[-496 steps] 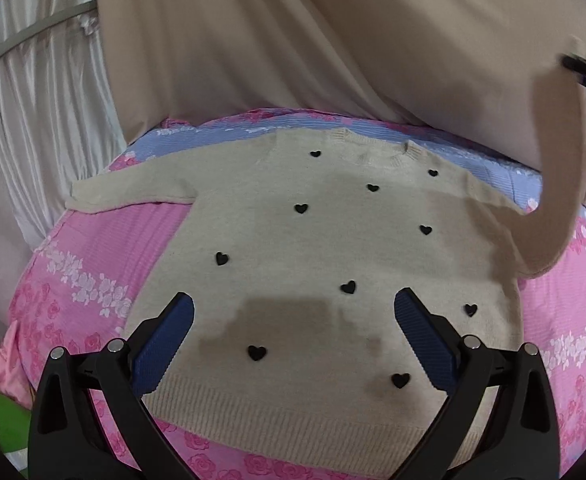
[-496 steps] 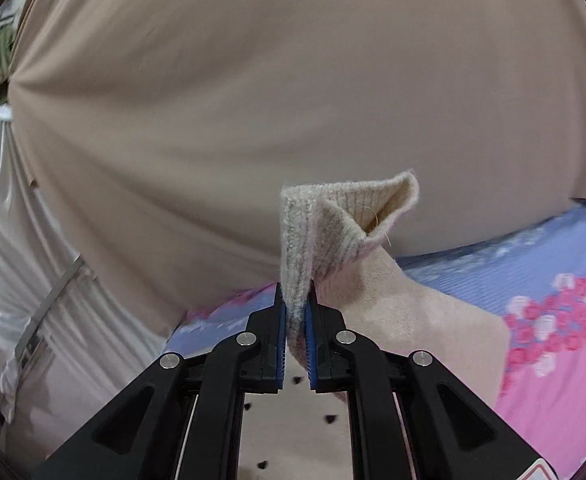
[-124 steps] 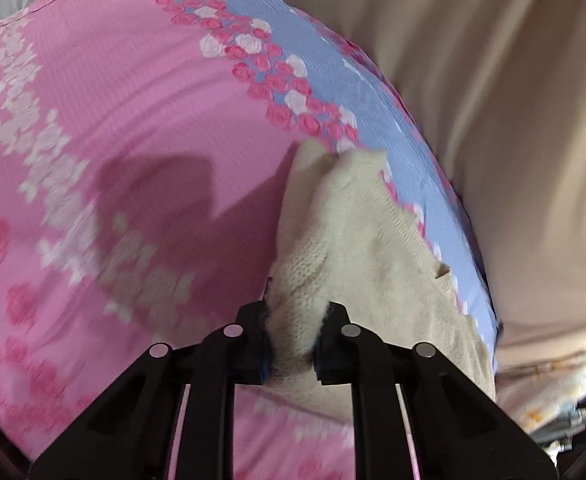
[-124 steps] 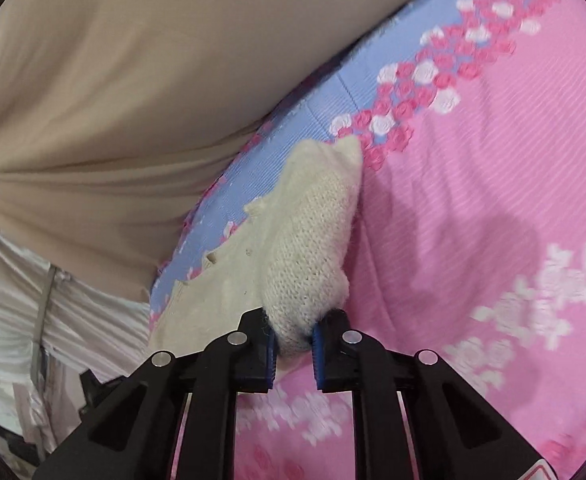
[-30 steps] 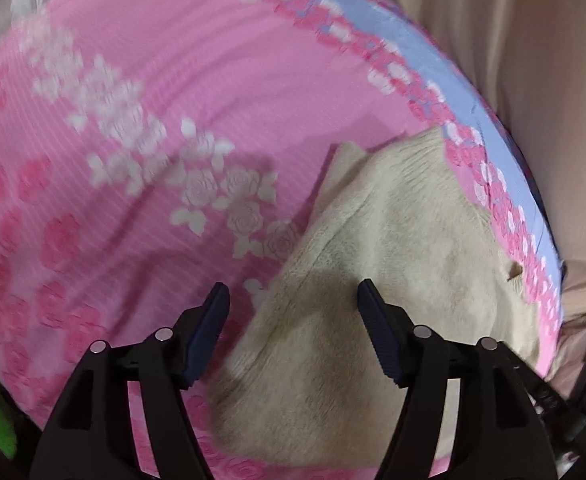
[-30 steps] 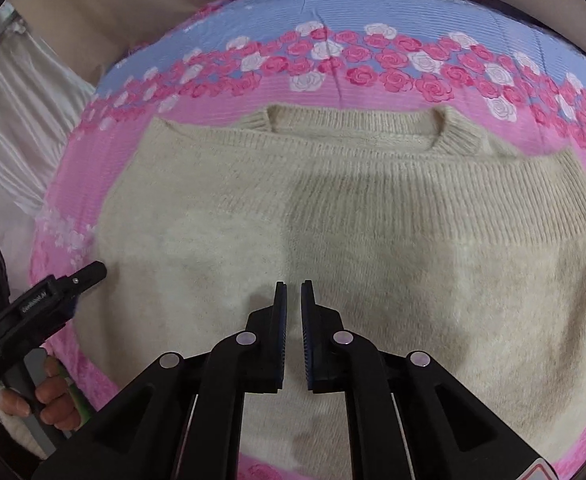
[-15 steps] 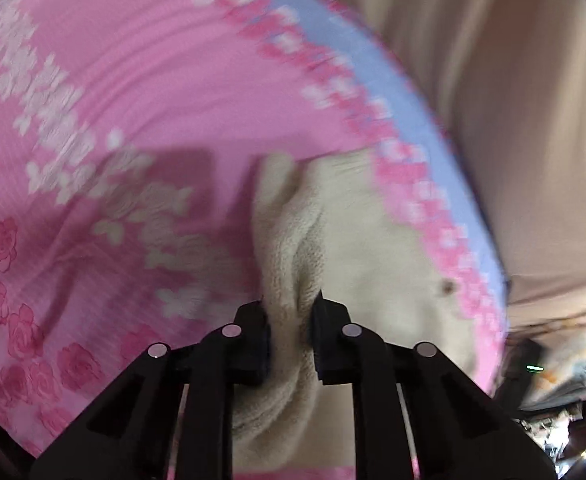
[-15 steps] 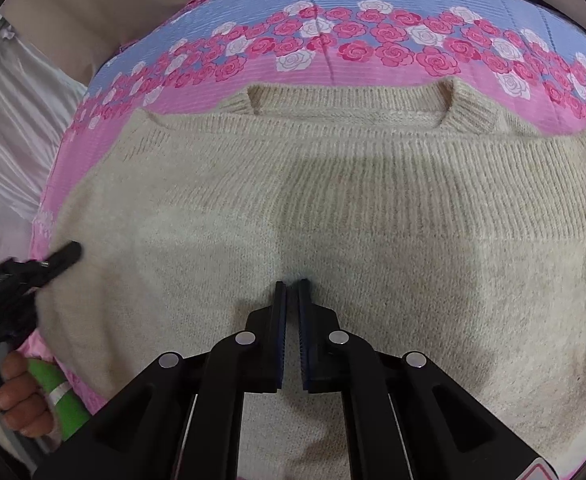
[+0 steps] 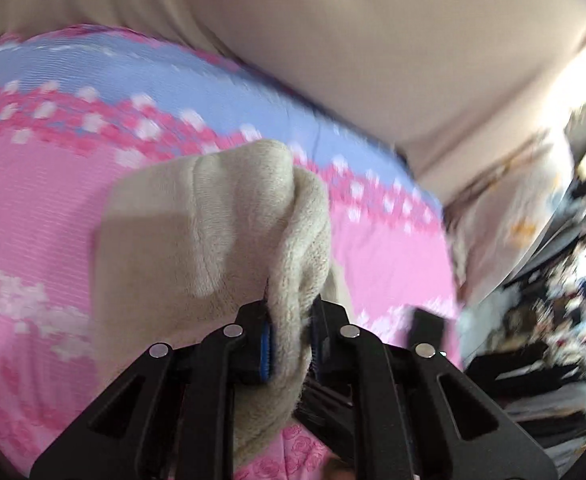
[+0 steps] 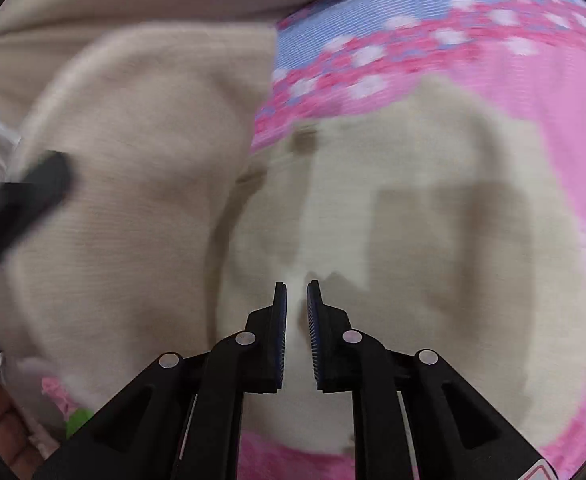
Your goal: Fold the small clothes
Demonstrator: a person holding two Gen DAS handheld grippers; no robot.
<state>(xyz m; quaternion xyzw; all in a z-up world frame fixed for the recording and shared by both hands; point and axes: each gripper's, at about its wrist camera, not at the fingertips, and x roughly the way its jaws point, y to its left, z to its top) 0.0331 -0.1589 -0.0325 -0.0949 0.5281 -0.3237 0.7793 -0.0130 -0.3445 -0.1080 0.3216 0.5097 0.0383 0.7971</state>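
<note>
On the pink floral bedspread (image 10: 533, 92) lies the beige knit sweater (image 10: 433, 208), back side up, its bulk spread flat beneath the right gripper (image 10: 296, 292). The left gripper (image 9: 289, 320) has its fingers clamped on a thick bunch of the sweater's left edge and holds that part raised off the bed; in the right wrist view the lifted panel stands as a tall flap at left, with the left gripper blurred against it.

Change noted: half a second ago the left fingers had only just closed on the edge while it lay low on the bedspread, and the sweater was fully flat in the right view. Now the edge is up and swinging inward, with motion blur in both views. One second ago the left fingers were spread wide above the fabric, so grasp and lift follow in quick order. The right fingers, nearly touching half a second ago, now stand slightly apart with nothing between them; they hover just over the middle of the garment. Whether the tips press the cloth cannot be told.

Judgement: a sideways fold of the left portion over the centre is under way, the right gripper probably marking the fold line. Compared with the earliest frame, the heart-patterned front is no longer visible and the sleeves appear already tucked in.
</note>
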